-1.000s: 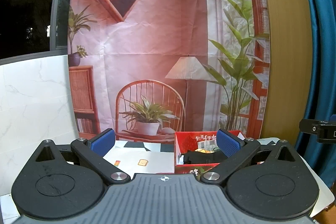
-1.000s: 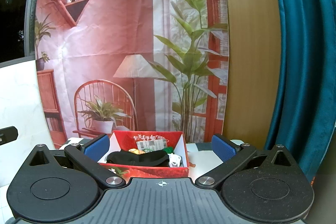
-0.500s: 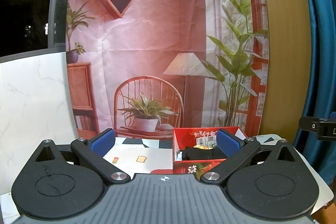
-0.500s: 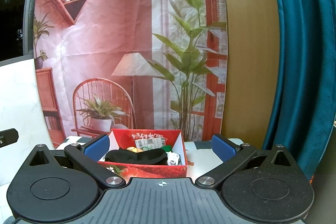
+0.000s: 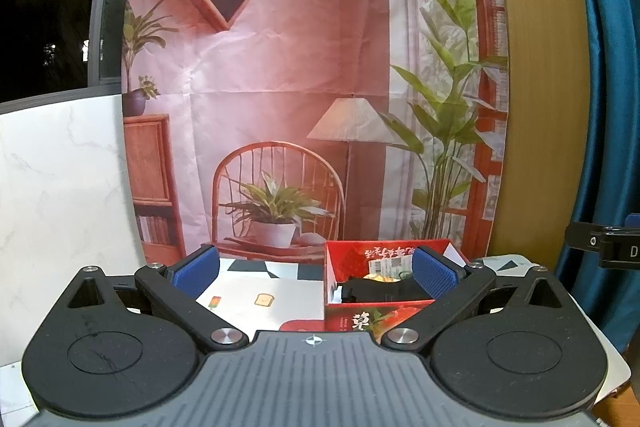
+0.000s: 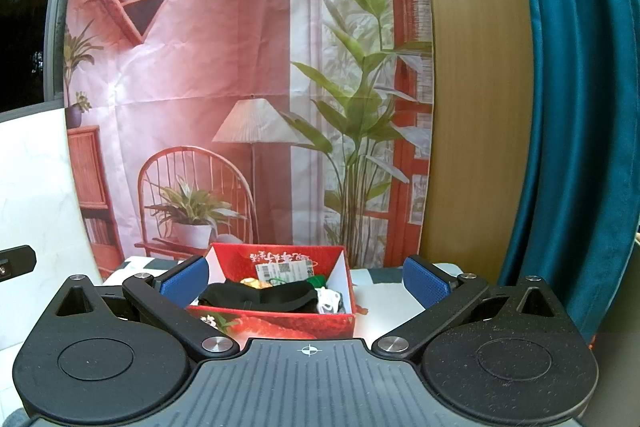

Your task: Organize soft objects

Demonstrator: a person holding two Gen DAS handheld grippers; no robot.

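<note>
**Both grippers empty, soft items already in the red box**

A printed backdrop of a room fills the rear of both views, with a teal curtain to its right. Below it lies a white table with small printed pictures. On the table stands the red box, open at the top. Inside it a black soft item lies across the front, with a white piece, a green one and a yellow one behind it.

The left gripper and the right gripper are both spread wide and hold nothing, short of the box. No soft object shows loose on the table, so the sorting looks finished or nearly so. Any next move calls for finding a leftover item outside these views.
</note>
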